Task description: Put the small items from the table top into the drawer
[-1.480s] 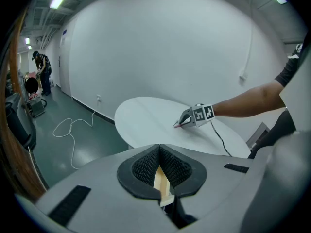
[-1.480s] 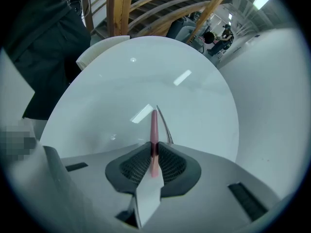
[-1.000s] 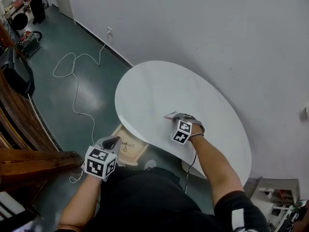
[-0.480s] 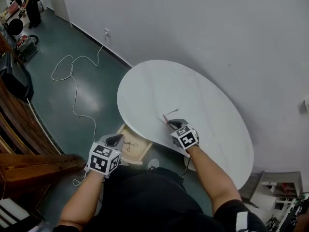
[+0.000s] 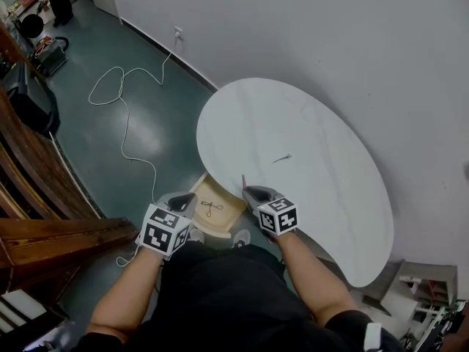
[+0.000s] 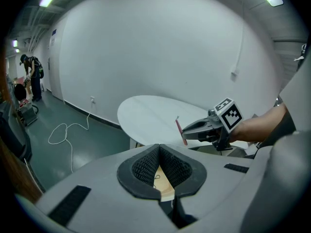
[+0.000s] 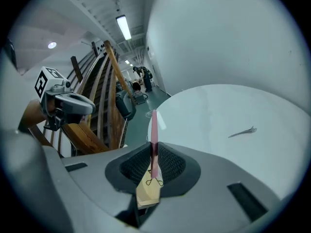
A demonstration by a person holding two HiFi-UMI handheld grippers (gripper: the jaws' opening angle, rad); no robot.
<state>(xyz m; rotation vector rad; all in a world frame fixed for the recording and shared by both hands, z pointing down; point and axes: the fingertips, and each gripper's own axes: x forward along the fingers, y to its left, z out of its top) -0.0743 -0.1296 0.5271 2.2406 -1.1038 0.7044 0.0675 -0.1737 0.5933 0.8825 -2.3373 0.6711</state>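
Carried off the round white table since earlier, a thin pink stick is clamped upright in the right hand-held gripper. An open wooden drawer lies below its jaws, and a slim metal clip beyond them. The left hand-held gripper is held slightly parted and empty.
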